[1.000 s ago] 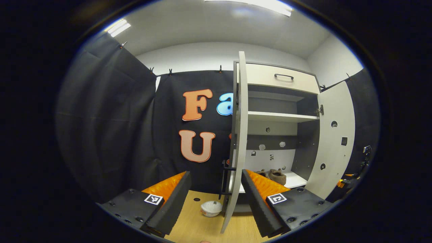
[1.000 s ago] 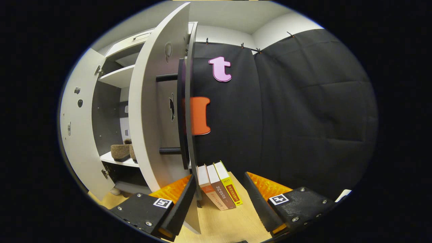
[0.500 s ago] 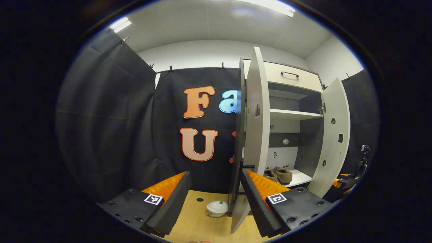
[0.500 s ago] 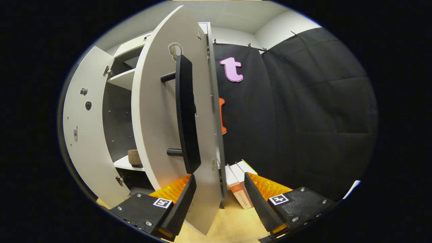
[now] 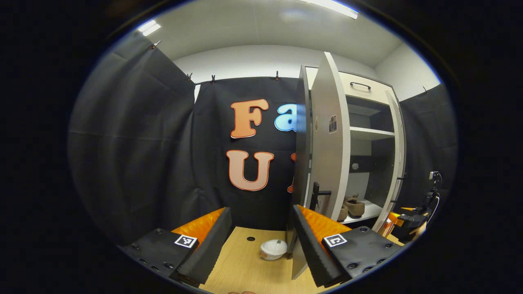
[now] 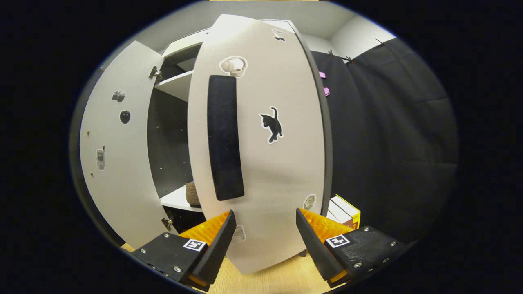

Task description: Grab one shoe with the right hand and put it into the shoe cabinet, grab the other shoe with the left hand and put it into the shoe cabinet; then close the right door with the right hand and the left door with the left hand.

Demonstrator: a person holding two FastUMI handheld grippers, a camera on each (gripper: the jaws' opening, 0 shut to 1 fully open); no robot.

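The white shoe cabinet (image 5: pixel 367 87) has both doors partly open. Two brown fuzzy shoes (image 5: pixel 354 206) sit on its bottom shelf; one shoe (image 6: pixel 191 194) peeks through the gap between the doors. My left gripper (image 5: pixel 261 245) is open and holds nothing. The left door (image 5: pixel 329 155) with its black handle (image 5: pixel 316 195) stands just past its right finger. My right gripper (image 6: pixel 263 241) is open, right in front of the right door (image 6: pixel 282 171). That door faces it with a long black handle (image 6: pixel 222 139) and a cat sticker (image 6: pixel 271 124).
A white bowl (image 5: pixel 273 249) lies on the wooden floor (image 5: pixel 245 269) by the left door's foot. Books (image 6: pixel 345 208) stand right of the cabinet. The left door's inner face (image 6: pixel 118 155) carries small stickers. The other gripper (image 5: pixel 408 218) shows by the right door's edge (image 5: pixel 397 163).
The right door has swung well inward, from edge-on to facing the right gripper, hiding most of the interior. The left door has also swung part of the way in.
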